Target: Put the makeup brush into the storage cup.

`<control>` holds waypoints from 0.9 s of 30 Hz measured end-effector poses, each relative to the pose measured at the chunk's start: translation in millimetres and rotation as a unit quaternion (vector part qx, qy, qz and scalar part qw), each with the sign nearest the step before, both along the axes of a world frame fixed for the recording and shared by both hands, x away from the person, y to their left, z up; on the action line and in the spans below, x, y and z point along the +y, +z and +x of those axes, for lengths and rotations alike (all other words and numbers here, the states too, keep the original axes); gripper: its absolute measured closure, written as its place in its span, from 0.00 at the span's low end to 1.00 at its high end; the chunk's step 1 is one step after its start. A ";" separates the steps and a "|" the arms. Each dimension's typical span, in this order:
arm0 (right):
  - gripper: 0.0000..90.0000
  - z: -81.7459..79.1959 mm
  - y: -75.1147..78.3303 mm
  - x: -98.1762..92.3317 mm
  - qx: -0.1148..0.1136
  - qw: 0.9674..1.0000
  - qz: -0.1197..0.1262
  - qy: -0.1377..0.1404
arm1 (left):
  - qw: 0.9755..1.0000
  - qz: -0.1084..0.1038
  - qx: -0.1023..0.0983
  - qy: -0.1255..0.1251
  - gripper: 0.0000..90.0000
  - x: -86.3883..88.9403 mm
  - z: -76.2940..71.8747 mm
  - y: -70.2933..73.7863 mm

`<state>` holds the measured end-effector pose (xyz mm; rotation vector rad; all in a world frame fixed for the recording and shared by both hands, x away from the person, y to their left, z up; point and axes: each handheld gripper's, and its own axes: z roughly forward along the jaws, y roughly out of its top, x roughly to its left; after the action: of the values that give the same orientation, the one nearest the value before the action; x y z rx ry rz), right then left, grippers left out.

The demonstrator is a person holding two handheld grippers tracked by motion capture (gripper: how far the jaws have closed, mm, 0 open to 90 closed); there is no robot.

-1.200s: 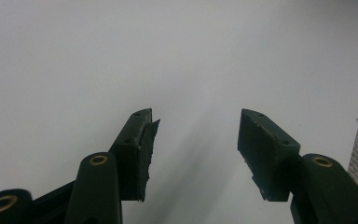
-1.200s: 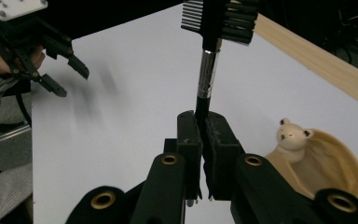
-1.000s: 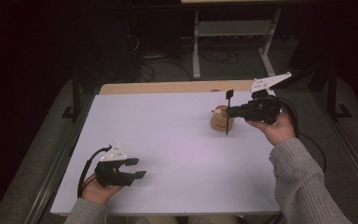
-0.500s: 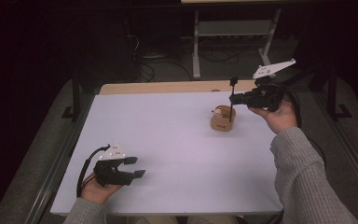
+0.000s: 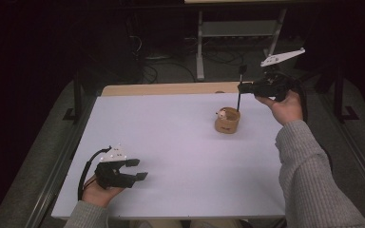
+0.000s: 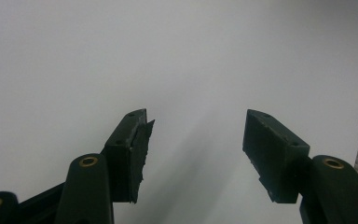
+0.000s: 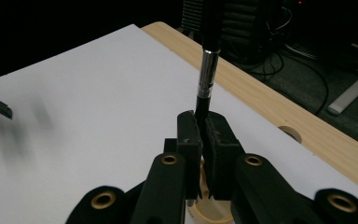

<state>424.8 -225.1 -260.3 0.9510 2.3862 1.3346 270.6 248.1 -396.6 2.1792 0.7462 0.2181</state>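
A small round wooden cup [image 5: 227, 121] with something white inside stands on the white table [image 5: 171, 137] at the right. My right gripper [image 5: 243, 87] hovers just beyond it, shut on a thin black stick [image 5: 239, 100] held upright. The stick's lower end hangs at the cup's far rim. In the right gripper view the pads [image 7: 189, 135] of my right gripper [image 7: 204, 125] clamp this stick [image 7: 208, 70], which has a silver band, and the cup [image 7: 209, 212] lies under the jaws. My left gripper [image 5: 138, 169] rests at the table's near left corner, open [image 6: 198, 128] and holding nothing.
A bare wooden strip [image 5: 171, 89] with a round hole [image 7: 291, 134] runs along the table's far edge. Behind it on the dark floor are a metal stand [image 5: 200, 47] and cables [image 7: 303, 60]. A metal rail [image 5: 62, 161] borders the table's left side.
My right hand has lifted the stick and carried it up and to the right, away from over the cup's middle. The left gripper has stayed where it was.
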 end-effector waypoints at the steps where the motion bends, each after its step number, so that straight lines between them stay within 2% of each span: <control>1: 0.94 1.4 -0.4 -0.3 -0.001 1.000 0.000 -0.001 | 1.000 0.000 -0.003 -0.001 0.44 -0.1 0.0 0.4; 3: 0.94 4.8 -2.3 -0.5 -0.005 1.000 0.002 -0.004 | 1.000 0.000 -0.002 -0.001 0.44 0.3 -0.5 0.4; 12: 0.94 16.6 -15.0 8.2 0.016 1.000 -0.009 -0.017 | 1.000 0.002 -0.001 -0.002 0.43 1.6 1.3 -0.8; 16: 0.94 20.7 -18.0 12.4 0.019 1.000 -0.015 -0.018 | 1.000 -0.006 0.001 0.004 0.43 1.7 1.2 -0.6; 21: 0.94 23.7 -22.4 14.3 0.024 0.999 -0.014 -0.023 | 1.000 -0.004 0.001 0.003 0.43 3.3 0.5 -0.2; 25: 0.94 28.0 -26.4 13.8 0.015 0.999 -0.018 -0.022 | 1.000 -0.005 -0.001 0.002 0.42 4.0 1.4 0.3; 27: 0.94 28.6 -27.4 14.1 0.019 0.999 -0.018 -0.024 | 1.000 -0.004 0.000 0.002 0.42 3.4 0.6 0.0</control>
<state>453.4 -210.9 -287.7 1.0253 2.3911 1.2625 271.2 251.5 -396.6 2.1693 0.7505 0.2179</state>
